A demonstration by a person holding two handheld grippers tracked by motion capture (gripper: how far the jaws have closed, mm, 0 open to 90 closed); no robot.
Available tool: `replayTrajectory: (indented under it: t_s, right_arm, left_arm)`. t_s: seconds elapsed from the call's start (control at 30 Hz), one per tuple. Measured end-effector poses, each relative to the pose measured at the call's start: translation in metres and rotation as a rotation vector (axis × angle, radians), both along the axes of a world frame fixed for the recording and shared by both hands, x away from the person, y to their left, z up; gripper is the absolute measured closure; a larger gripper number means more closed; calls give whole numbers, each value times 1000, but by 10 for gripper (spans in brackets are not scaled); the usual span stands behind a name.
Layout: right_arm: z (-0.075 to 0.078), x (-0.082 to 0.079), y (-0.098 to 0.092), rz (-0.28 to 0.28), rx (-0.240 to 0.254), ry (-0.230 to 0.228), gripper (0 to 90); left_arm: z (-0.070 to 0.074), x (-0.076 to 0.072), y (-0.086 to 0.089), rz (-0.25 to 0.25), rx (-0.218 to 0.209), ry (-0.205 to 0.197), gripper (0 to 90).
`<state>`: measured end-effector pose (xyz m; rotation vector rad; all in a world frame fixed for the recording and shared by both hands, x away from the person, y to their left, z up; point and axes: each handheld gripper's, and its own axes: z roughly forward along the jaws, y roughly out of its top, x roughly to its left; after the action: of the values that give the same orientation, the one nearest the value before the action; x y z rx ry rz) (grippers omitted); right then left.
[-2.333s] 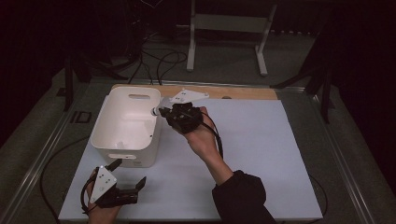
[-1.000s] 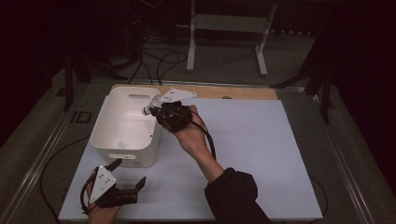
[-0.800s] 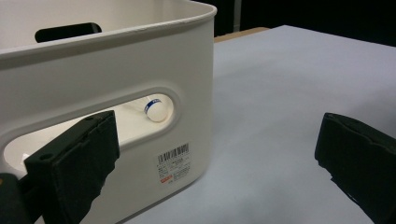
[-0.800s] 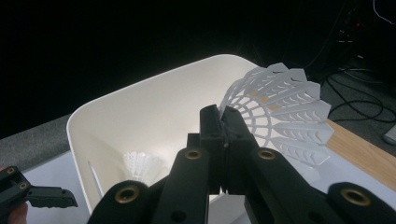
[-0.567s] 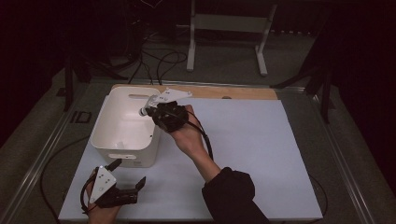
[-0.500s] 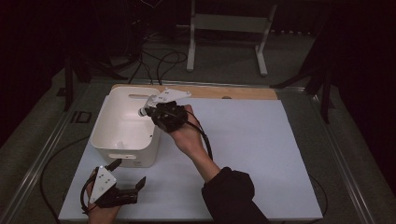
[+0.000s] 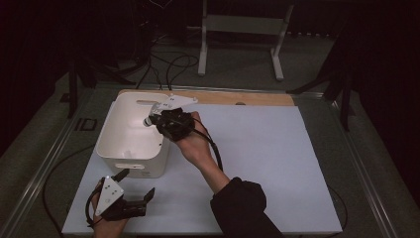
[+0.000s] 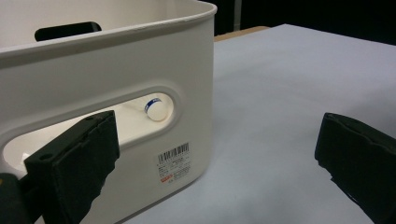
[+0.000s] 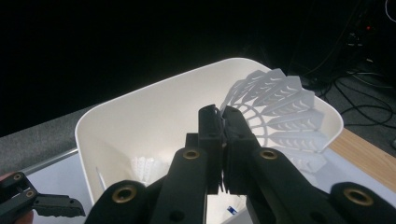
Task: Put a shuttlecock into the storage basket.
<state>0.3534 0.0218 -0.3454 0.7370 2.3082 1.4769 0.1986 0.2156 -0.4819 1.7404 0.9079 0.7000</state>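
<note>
Right tool [image 7: 157, 118] held over the near-right rim of the white bin [image 7: 115, 130], jaws pinched together on the skirt of a white shuttlecock [image 9: 279, 117]; feathered skirt fanned out to the right of the jaws in the right gripper view, above the bin's open mouth; cork end of the held shuttlecock [image 7: 147, 121] seen from the high view just inside the bin's rim. Inside the bin, a second shuttlecock [image 9: 145, 167] lying on the floor, pale and partly shadowed; through the bin's handle slot in the left gripper view, a white rounded cork with a blue band [image 8: 155, 108]; cannot tell which shuttlecock that cork belongs to. Left tool [image 7: 140, 203] resting low on the white desk [image 7: 277, 158] at the near-left corner, jaws spread wide with nothing between them, pointed toward the bin's near wall with its barcode label [image 8: 174, 161]; well apart from the right tool.
</note>
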Motion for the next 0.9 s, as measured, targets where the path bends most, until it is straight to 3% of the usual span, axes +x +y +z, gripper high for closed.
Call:
replayTrajectory:
  t_s: [0.07, 0.1, 0.17, 0.27, 0.37, 0.6, 0.9]
  right_arm:
    - [0, 0, 2, 8, -1, -5, 855]
    - [0, 0, 3, 16, 3, -3, 788]
    - [0, 0, 4, 27, 22, 7, 563]
    - [0, 2, 4, 24, 26, 21, 329]
    - [-1, 2, 3, 1, -3, 11, 216]
    - [-2, 0, -1, -9, -27, 6, 110]
    - [-5, -1, -13, -26, -26, 0, 99]
  left_arm:
    - [0, 0, 0, 0, 0, 0, 5]
    - [0, 0, 0, 0, 0, 0, 5]
    - [0, 0, 0, -1, -1, 0, 5]
    - [0, 0, 0, -1, -1, 1, 5]
    - [0, 0, 0, -1, 0, 1, 5]
    - [0, 0, 0, 0, -2, -1, 5]
    - [0, 0, 0, 3, -4, -4, 5]
